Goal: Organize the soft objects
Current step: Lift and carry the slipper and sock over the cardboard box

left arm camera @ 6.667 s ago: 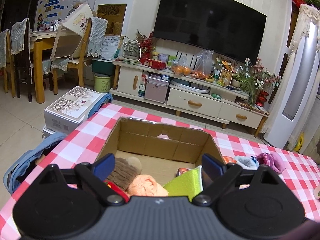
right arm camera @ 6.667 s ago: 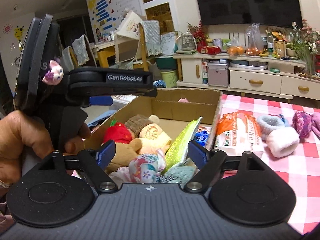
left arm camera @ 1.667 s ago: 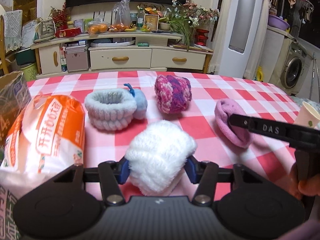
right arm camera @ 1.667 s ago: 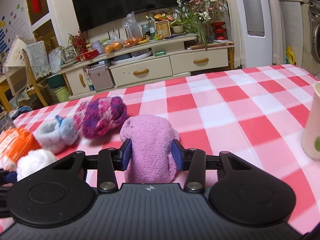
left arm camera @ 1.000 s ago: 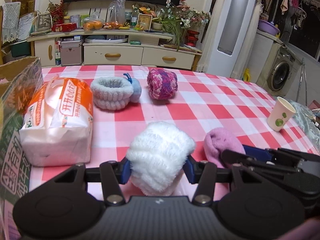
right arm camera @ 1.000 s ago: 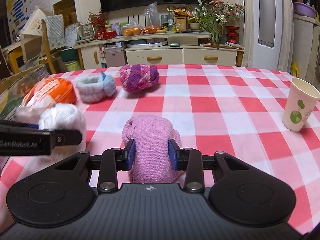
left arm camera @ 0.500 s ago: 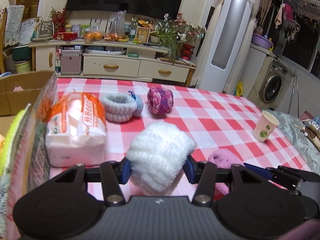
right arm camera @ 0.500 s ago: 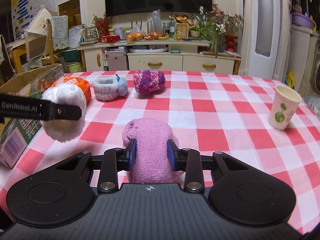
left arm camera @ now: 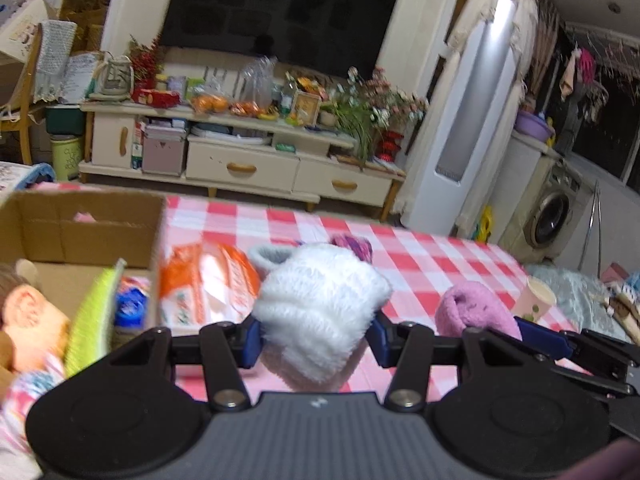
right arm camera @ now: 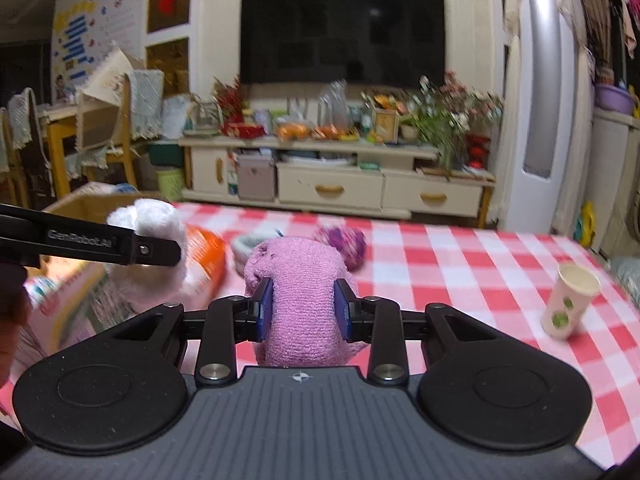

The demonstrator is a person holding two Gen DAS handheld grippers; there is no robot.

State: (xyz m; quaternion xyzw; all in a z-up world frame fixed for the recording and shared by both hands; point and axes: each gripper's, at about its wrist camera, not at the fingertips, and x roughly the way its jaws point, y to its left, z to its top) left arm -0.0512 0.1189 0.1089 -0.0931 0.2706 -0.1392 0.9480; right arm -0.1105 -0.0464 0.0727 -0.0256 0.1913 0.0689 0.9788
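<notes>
Left tool point(left arm camera: 314, 340): pinching white fluffy roll point(left arm camera: 320, 312), raised for boxing. Right tool point(right arm camera: 303, 310): clamped on pink knitted roll point(right arm camera: 300, 296). Destination: cardboard box point(left arm camera: 80, 224), left, part-filled.

The one legible text is the raised lettering "GenRobot.AI" on the side of the left gripper's black finger point(right arm camera: 92, 245), seen from the right wrist view just left of the pink roll point(right arm camera: 299, 300). The orange tissue pack point(left arm camera: 208, 284), beside the cardboard box point(left arm camera: 80, 224), carries large white characters, too blurred to read. The wall poster point(right arm camera: 76, 44) shows blue lines, unreadable.
</notes>
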